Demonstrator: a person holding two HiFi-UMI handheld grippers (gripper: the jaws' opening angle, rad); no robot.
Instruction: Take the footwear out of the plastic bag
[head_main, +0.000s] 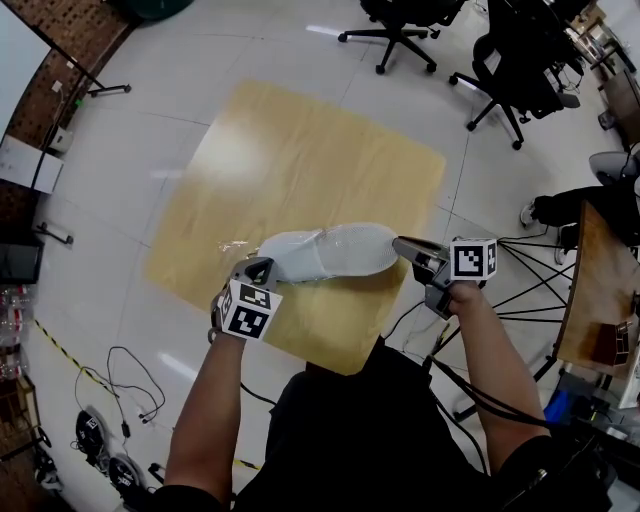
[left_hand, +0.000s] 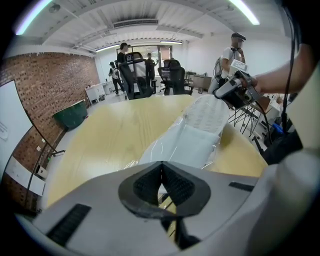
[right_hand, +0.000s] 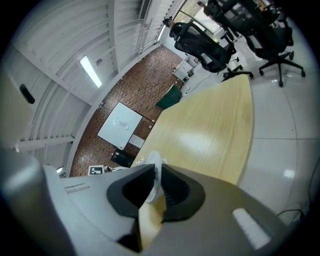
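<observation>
A white shoe (head_main: 330, 252) inside a clear plastic bag (head_main: 238, 246) hangs level above the wooden table (head_main: 300, 150), stretched between my two grippers. My left gripper (head_main: 262, 268) is shut on the bag's loose film at the left end; in its own view the jaws (left_hand: 161, 167) pinch thin plastic, with the bagged shoe (left_hand: 210, 112) stretching away beyond. My right gripper (head_main: 400, 243) is shut on the shoe's right end; in the right gripper view a white edge of the shoe (right_hand: 154, 160) sits between the jaws (right_hand: 156, 176).
Black office chairs (head_main: 400, 30) (head_main: 510, 80) stand beyond the table. Cables (head_main: 130, 380) lie on the floor at the left. A second table (head_main: 590, 290) is at the right. People (left_hand: 232, 50) stand in the background. A whiteboard (right_hand: 120, 125) hangs on the brick wall.
</observation>
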